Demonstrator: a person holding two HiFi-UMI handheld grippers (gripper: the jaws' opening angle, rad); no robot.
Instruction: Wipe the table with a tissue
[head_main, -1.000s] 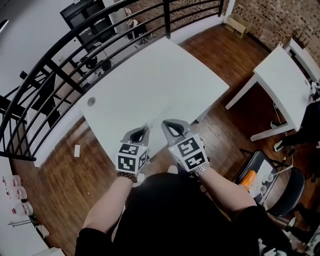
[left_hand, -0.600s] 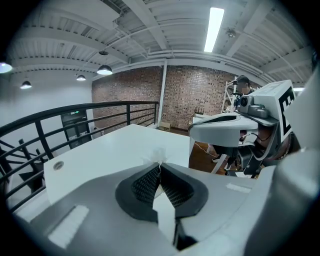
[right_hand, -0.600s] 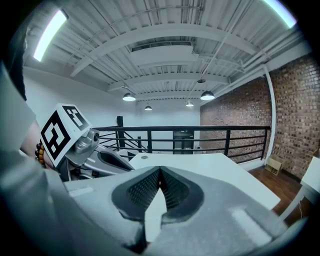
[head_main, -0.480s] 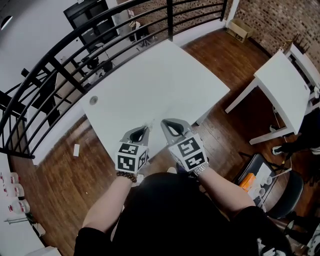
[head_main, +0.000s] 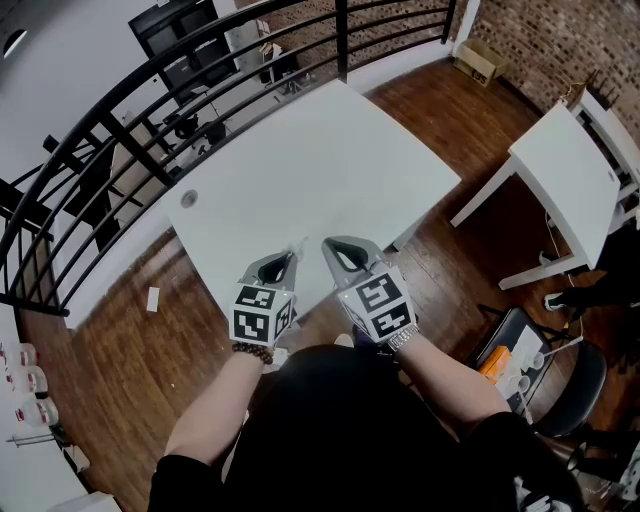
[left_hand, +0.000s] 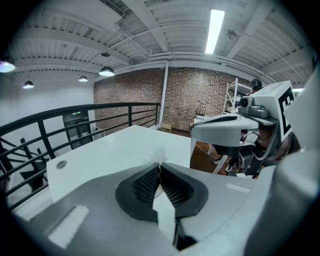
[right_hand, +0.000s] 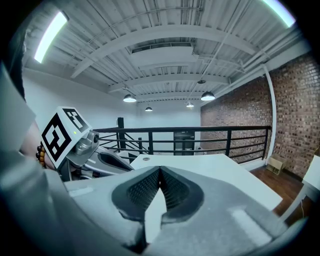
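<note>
A white table (head_main: 300, 170) stretches away from me. My left gripper (head_main: 288, 258) hovers over its near edge, shut on a small white tissue (head_main: 299, 246). In the left gripper view a wisp of the tissue (left_hand: 159, 154) pokes out past the closed tips of the left gripper (left_hand: 160, 166), with the tabletop (left_hand: 115, 150) behind it. My right gripper (head_main: 333, 247) is just to its right at the same height. The right gripper view shows the right gripper (right_hand: 160, 171) shut with nothing between its pads, above the table (right_hand: 210, 165).
A black railing (head_main: 150, 95) runs along the table's far and left sides. A round cable hole (head_main: 188, 199) sits near the table's left corner. A second white table (head_main: 570, 160) stands to the right, with a chair (head_main: 560, 380) and a tray of items below it on the wooden floor.
The head view has shifted slightly. Both grippers stay together over the table's near edge, the left one still pinching the tissue.
</note>
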